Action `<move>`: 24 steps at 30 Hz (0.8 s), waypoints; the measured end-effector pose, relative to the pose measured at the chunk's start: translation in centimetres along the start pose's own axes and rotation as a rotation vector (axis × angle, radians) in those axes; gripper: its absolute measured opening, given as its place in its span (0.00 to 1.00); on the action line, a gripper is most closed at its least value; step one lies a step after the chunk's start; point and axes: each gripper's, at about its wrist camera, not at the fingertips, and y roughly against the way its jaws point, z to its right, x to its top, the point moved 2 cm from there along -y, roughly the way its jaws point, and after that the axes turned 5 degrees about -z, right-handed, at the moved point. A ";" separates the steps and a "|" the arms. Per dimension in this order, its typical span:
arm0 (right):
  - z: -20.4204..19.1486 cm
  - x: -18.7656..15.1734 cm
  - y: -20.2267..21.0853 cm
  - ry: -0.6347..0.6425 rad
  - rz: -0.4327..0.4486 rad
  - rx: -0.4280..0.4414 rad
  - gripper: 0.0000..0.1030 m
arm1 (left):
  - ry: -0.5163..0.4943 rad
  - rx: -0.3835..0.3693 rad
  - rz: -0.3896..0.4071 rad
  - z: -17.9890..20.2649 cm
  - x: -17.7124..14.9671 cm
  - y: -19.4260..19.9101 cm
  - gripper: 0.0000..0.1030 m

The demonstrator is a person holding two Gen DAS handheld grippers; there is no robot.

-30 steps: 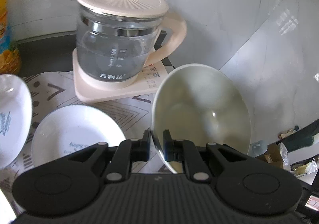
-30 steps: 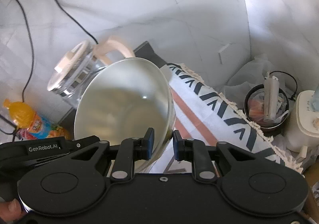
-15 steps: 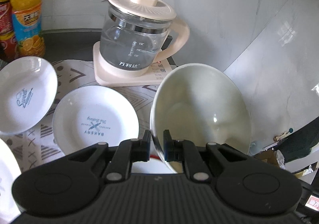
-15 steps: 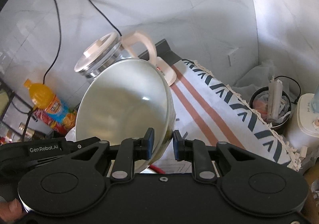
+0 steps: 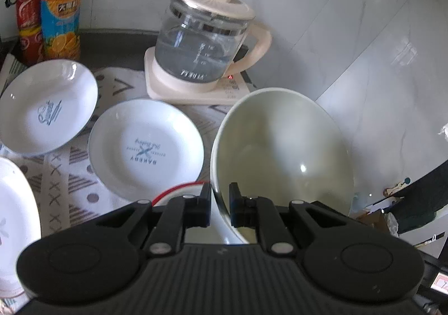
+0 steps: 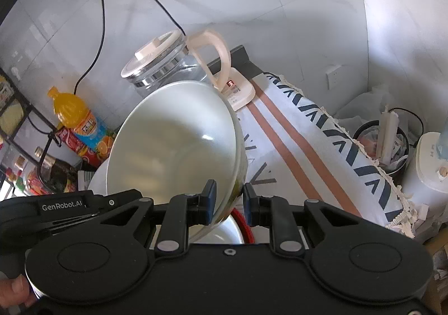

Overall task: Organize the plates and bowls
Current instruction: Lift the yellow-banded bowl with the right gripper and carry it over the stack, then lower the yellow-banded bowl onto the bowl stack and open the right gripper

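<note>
Aloft, both grippers' jaws pinching 1 cream bowl rim

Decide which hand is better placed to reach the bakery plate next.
Probably left: the bakery plate lies just beside the left gripper; the right gripper sees no plates. Both grip a bowl.

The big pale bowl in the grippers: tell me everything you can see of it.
The bowl is large, deep and round, pale cream-green inside, glossy like glazed ceramic, and empty. It is tilted steeply, its opening facing the cameras, raised above the patterned cloth. The left gripper pinches its rim on one side and the right gripper pinches the opposite side. A coloured print shows on its outer wall in the right wrist view. Nothing else visibly touches it.
</note>
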 end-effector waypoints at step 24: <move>-1.5 -3.9 -0.4 0.048 -0.103 0.001 0.22 | 0.059 0.044 -0.107 -3.0 -3.8 0.6 0.10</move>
